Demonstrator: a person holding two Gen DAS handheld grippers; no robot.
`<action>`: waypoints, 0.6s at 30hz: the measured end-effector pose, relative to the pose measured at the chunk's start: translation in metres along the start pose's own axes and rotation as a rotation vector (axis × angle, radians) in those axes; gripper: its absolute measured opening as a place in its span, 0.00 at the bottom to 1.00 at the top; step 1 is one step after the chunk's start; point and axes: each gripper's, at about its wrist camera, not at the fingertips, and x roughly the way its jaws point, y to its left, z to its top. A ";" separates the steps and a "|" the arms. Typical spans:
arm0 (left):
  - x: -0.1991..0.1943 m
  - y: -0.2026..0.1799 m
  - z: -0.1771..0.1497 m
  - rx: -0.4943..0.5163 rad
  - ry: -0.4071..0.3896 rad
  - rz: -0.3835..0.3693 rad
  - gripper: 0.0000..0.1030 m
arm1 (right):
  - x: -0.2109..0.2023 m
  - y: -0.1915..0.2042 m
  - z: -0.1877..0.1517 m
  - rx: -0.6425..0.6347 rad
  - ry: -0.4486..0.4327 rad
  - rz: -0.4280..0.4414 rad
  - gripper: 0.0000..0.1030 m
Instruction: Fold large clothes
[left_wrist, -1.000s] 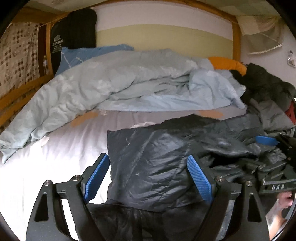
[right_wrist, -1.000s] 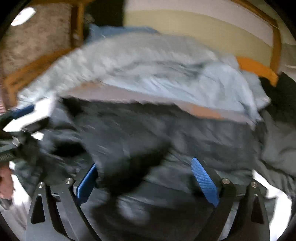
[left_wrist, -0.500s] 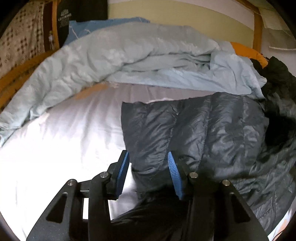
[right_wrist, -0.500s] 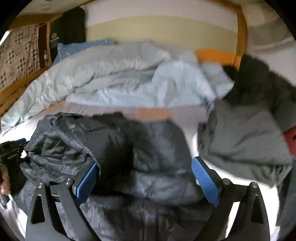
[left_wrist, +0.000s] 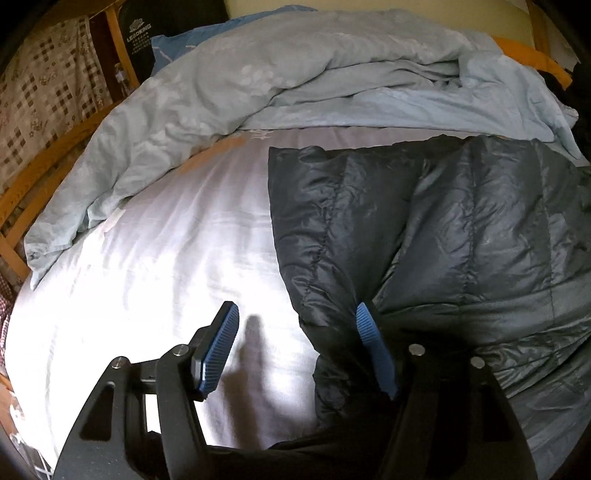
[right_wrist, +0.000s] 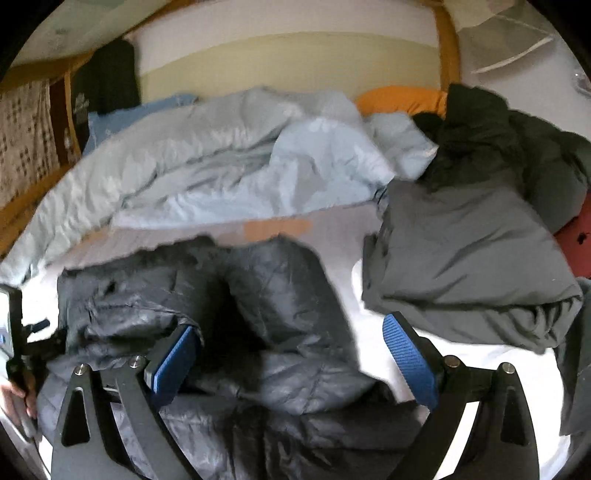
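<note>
our left gripper (left_wrist: 295, 347) hangs over the jacket's (left_wrist: 443, 229) near left corner on the white sheet (left_wrist: 155, 280), jaws opening, one pad touching fabric without clamping it. our right gripper (right_wrist: 295, 358) gapes wide above the jacket, gripping nothing.

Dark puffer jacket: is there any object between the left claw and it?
Nothing visible. The dark puffer jacket edge already lies against the right pad of the left claw, whose jaws are opening; only bare white sheet fills the gap.
</note>
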 end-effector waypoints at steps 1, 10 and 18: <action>-0.001 0.000 0.000 0.003 -0.002 0.003 0.64 | -0.004 0.000 0.002 -0.004 -0.031 -0.017 0.95; 0.002 -0.002 0.001 0.002 -0.003 0.021 0.65 | -0.011 -0.011 0.007 0.036 -0.071 -0.082 0.95; 0.001 0.016 0.006 -0.077 0.037 -0.044 0.55 | -0.024 -0.072 0.022 0.162 -0.112 -0.163 0.95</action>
